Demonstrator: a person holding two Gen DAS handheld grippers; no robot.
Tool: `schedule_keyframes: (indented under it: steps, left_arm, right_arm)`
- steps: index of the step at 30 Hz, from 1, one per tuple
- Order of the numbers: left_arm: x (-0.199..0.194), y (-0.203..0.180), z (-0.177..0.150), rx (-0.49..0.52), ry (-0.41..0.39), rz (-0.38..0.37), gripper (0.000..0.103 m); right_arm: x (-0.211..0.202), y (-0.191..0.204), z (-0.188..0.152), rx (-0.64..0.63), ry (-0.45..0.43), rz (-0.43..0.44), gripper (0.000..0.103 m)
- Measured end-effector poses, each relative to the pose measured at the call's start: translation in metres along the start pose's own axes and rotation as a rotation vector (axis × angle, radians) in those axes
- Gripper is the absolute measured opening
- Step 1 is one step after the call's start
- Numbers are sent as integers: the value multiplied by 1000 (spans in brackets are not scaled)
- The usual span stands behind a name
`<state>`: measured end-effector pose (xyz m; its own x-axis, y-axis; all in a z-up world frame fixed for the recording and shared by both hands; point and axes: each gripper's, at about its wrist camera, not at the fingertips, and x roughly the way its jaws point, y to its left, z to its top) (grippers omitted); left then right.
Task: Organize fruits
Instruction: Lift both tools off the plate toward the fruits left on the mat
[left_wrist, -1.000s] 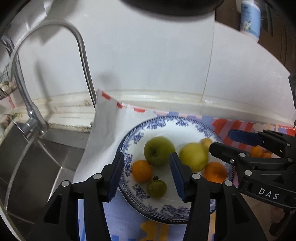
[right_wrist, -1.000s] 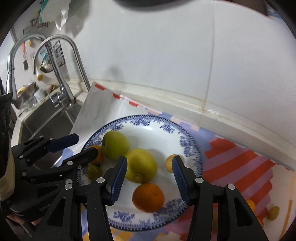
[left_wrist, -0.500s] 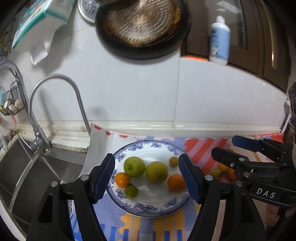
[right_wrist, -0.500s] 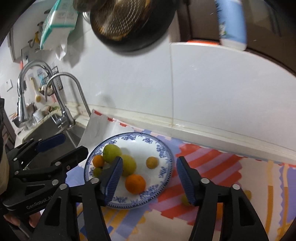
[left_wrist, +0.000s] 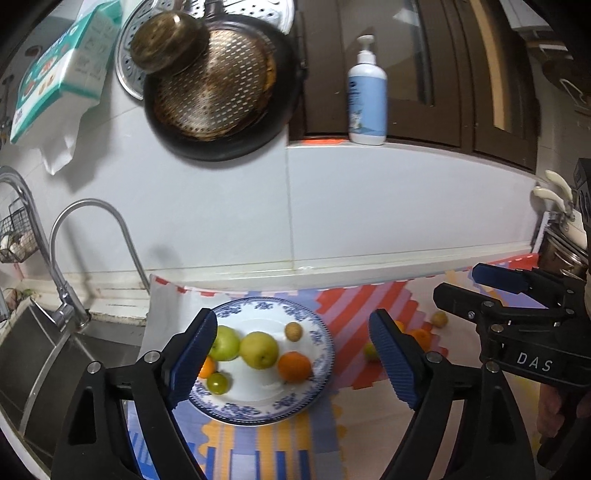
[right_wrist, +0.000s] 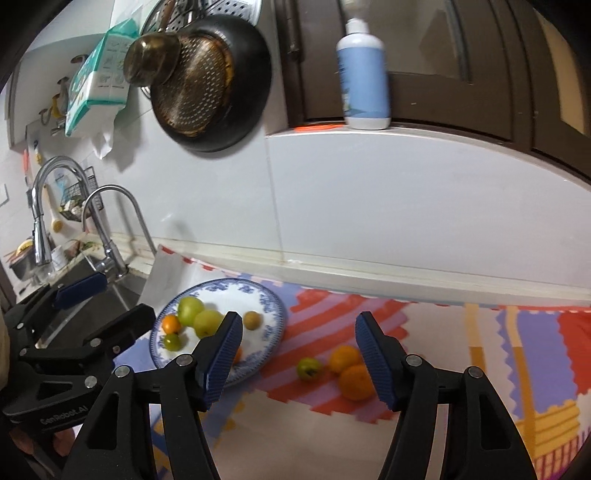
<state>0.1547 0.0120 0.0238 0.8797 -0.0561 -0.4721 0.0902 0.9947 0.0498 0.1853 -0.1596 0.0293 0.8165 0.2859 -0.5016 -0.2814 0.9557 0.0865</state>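
We had pulled both grippers back from the plate (left_wrist: 317, 373); our left gripper (left_wrist: 291, 360) was opening, empty, our right gripper (right_wrist: 299, 360) stood apart, empty. Fruits (left_wrist: 258, 349) lay on the plate.

Orange (right_wrist: 236, 353) perhaps, behind finger pad (right_wrist: 221, 360)

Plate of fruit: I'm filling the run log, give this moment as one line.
plate: six fruits on it | mat: loose fruits beside plate | left gripper: opening, empty | right gripper: open, empty
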Motion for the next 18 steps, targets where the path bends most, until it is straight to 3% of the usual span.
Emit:
schedule_keyframes:
  steps: [11,18]
  left_arm:
    - [7,-35,-8,88,-35,-73,87]
    - [29,-46,-17,145,-10,-127,87]
  right_arm:
    - [-18,-29,-17,-9,-5,-73,64]
    - [-6,-37,-30,-23,26,-84,64]
